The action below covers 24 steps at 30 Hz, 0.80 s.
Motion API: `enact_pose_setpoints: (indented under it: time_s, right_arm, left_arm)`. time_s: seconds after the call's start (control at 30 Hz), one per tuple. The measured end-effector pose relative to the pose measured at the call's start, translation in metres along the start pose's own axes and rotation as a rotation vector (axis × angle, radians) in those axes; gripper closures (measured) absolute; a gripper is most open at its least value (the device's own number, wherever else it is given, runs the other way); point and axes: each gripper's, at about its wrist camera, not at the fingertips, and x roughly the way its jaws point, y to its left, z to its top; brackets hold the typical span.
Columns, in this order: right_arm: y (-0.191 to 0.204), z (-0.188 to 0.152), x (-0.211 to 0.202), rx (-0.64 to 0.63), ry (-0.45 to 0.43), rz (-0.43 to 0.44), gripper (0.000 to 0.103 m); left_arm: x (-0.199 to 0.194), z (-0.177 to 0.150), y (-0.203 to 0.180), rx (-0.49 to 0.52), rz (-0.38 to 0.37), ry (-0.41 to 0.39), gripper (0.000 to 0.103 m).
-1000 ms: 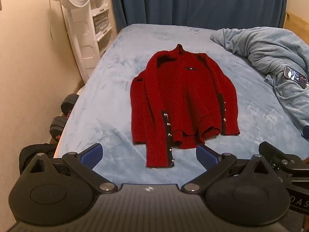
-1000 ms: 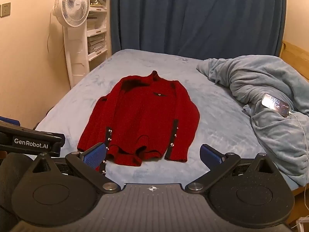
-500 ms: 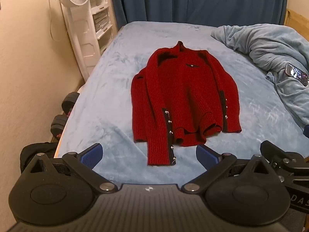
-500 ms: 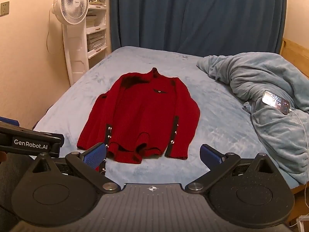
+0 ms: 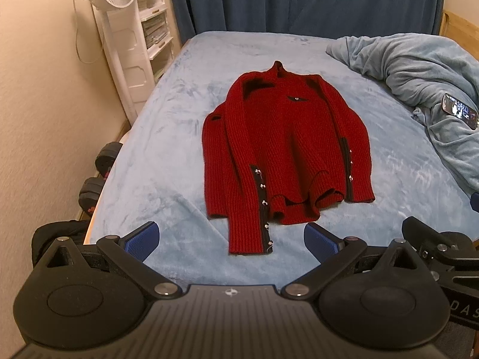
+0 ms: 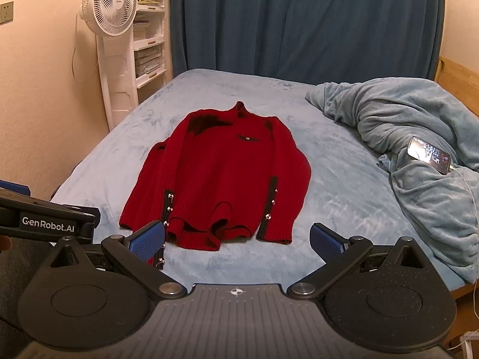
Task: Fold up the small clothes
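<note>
Left gripper [image 5: 232,240] fills the bottom of its frame, blue pads spread wide, nothing between them; right gripper [image 6: 236,239] likewise spread and empty along the bottom of its own view. Neither touches cloth. Part of the right unit pokes in at the lower right of the left view; a black bar lettered "GenRobot.AI" enters at the lower left of the right view. Just beyond the pads lies the red knit sweater [image 5: 284,149], flat on the pale blue bed cover [image 5: 167,155], centre frame, collar pointing away, hem nearest and slightly curled. Both sleeves run down alongside the body, each with a dark strip and small metal studs near the cuff; the left-frame sleeve reaches lower than the hem. In the right view the left pad overlaps that cuff, so its end is hidden. At the right of the frame, a rumpled grey-blue blanket [image 6: 419,137] is heaped, with a lit phone [image 6: 429,155] resting on it and a white cable trailing off; the screen is too small to read. Left edge, low: dark dumbbells [image 5: 95,179] on the floor beside the bed, partly cut off. Farther back, upper left, a white standing fan [image 6: 110,12] before white shelves [image 6: 149,48]. Dark blue curtain [image 6: 299,21] spans the far wall. Wooden frame [image 6: 458,74] shows at the right.
</note>
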Motion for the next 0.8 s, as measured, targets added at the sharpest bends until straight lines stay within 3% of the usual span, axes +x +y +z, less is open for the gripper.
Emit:
enact_pose_setpoints:
  time_s: [0.8]
  right_arm:
    - [0.0003,-0.0001,0.0001,-0.005,-0.002,-0.004,0.001]
  left_arm:
    - [0.0003,0.0004,0.0008,-0.002,0.003,0.002,0.000]
